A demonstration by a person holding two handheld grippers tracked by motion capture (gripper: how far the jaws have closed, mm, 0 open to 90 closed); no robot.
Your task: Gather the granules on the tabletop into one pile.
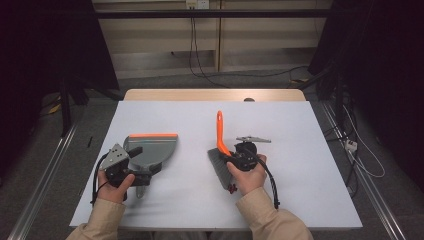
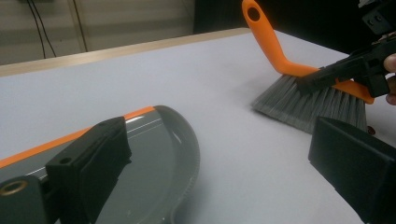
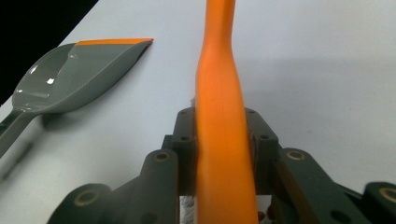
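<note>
My right gripper [image 3: 219,135] pinches the orange handle of the brush [image 1: 220,145]. The grey bristles [image 2: 308,105] rest on the white table [image 1: 300,130], a little right of the middle. My left gripper [image 2: 215,172] has its jaws spread wide. One jaw sits over the grey dustpan [image 1: 152,147], which lies flat on the table's left side, well apart from the brush. The dustpan has an orange lip [image 1: 154,135]. I can read no words or labels on either thing.

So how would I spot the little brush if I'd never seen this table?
Start at the pale table. The brush lies right of the grey dustpan, gripped by the right gripper. Its curved orange handle and fan of grey bristles mark it out.
</note>
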